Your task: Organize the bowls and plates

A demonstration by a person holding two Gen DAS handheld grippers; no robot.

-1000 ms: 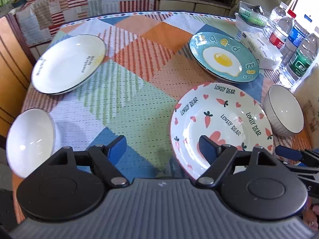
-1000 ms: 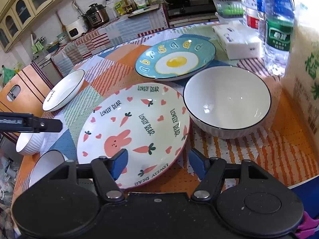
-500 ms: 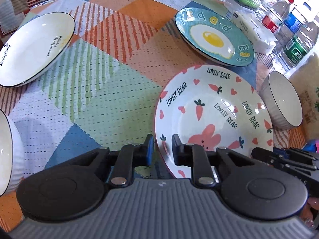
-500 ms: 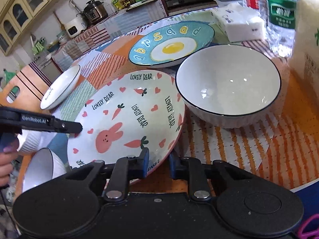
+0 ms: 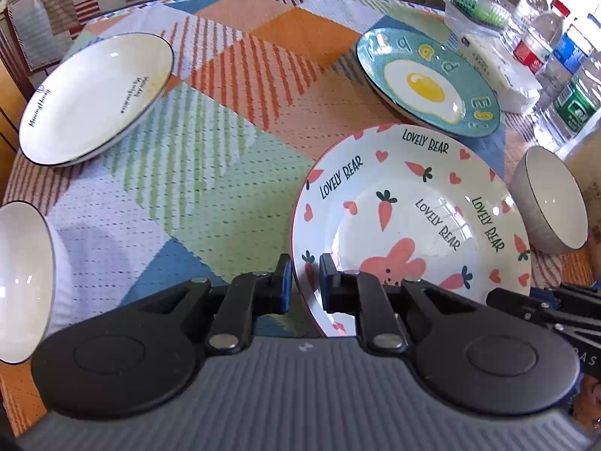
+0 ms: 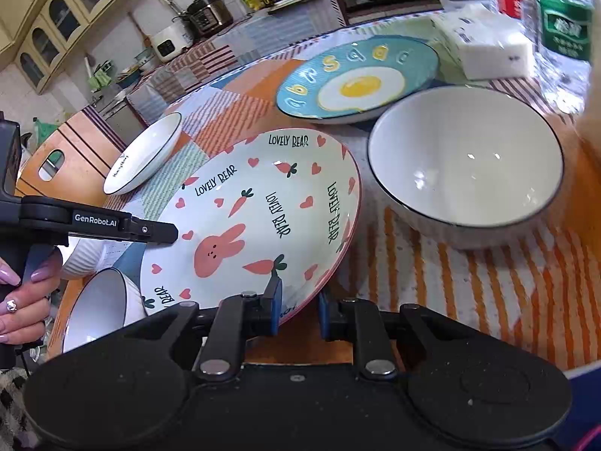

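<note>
Both grippers clamp the bunny plate (image 5: 413,218): left gripper (image 5: 304,285) on its left rim, right gripper (image 6: 298,304) on the near-right rim.

Glossy ceramic carrot plate (image 5: 413,221) on woven matt tablecloth (image 5: 210,173)
</note>
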